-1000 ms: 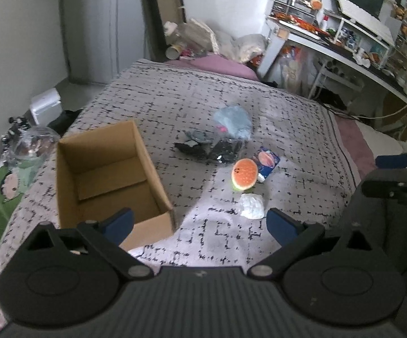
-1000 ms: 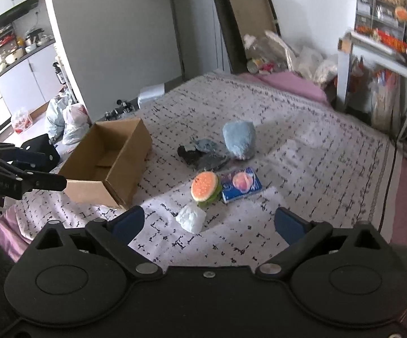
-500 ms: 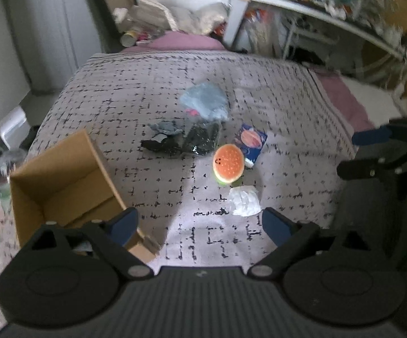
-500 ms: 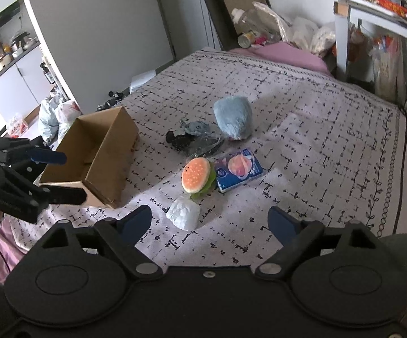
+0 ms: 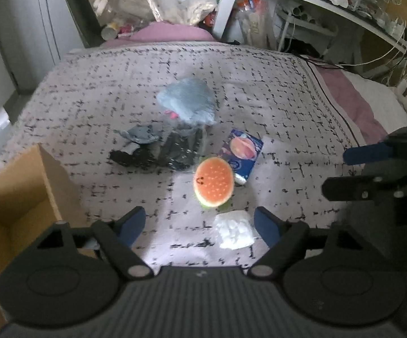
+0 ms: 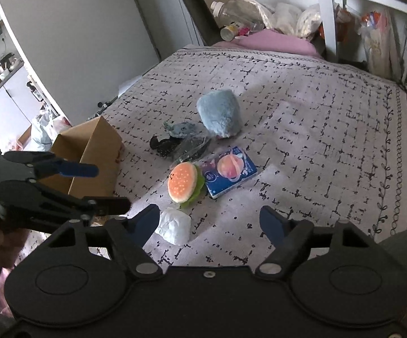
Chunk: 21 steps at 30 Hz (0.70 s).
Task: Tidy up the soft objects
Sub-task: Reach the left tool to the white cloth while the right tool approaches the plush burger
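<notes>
We tilt the left hand-held gripper point(image 5: 199, 226) and right hand-held gripper point(image 6: 209, 222) downward, jaws closing, nothing between, above the patterned bed point(image 6: 316, 118); the burger plush point(image 5: 213, 181) lies beside the cardboard box point(image 5: 20, 186).

Orange burger toy point(image 6: 182, 181), pale blue plush point(image 6: 220, 116), brown cardboard box point(image 6: 96, 152); grey bedspread point(image 6: 316, 118) with black dashes

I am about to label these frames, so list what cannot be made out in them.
- Inside of the cardboard box: left wrist view cuts it off at the edge; right wrist view shows only its outer walls.
- Dark bundle beside the blue plush: too crumpled, and blurred in the left view, to identify.
- Print on the blue packet: too small.
- White wad: the right gripper's finger covers its edge.
</notes>
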Tool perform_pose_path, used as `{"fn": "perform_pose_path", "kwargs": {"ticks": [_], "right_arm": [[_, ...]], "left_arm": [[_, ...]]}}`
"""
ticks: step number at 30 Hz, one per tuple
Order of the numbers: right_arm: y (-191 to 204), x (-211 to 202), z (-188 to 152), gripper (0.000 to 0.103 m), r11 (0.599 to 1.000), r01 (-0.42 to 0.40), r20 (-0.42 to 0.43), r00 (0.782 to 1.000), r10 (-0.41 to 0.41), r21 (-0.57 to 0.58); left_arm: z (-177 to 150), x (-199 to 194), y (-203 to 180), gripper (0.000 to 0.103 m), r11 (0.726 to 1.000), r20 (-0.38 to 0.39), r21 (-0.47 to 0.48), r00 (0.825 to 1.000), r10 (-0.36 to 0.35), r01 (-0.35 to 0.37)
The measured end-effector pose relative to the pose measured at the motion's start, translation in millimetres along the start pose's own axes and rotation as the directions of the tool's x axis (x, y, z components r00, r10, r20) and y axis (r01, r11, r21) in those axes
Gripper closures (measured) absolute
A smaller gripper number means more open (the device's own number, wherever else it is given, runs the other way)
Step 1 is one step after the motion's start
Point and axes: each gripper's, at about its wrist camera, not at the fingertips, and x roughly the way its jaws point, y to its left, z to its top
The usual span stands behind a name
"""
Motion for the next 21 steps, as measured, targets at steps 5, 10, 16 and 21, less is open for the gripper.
{"fn": "perform_pose_path", "kwargs": {"ticks": [5, 10, 16, 21], "right_arm": [[-2.9, 12.3, 0.6, 0.03, 0.999, -0.027, 0.001, 1.0, 0.027, 0.021], [-9.3, 27.0, 0.1, 0.03, 0.999, -0.021, -0.009, 1.0, 0.021, 0.044], [-22.6, 41.8, -5.1, 0.037, 0.996, -0.015, -0.034, 0.999, 0.018, 0.085], [-33.2, 51.8, -13.0, 0.04, 0.994, -0.023, -0.057, 0.998, 0.029, 0.109]], "left_arm": [[0.0, 19.8, -5.6, 0.026, 0.999, -0.038, -0.015, 0.999, -0.03, 0.029], [-3.2, 37.9, -13.8, 0.029, 0.999, -0.062, -0.018, 0.997, -0.051, 0.05], [-9.3, 61.4, -24.0, 0.037, 0.996, -0.096, -0.032, 0.991, -0.089, 0.086], [-11.6, 72.3, -27.4, 0.037, 0.993, -0.115, -0.041, 0.987, -0.111, 0.106]]}}
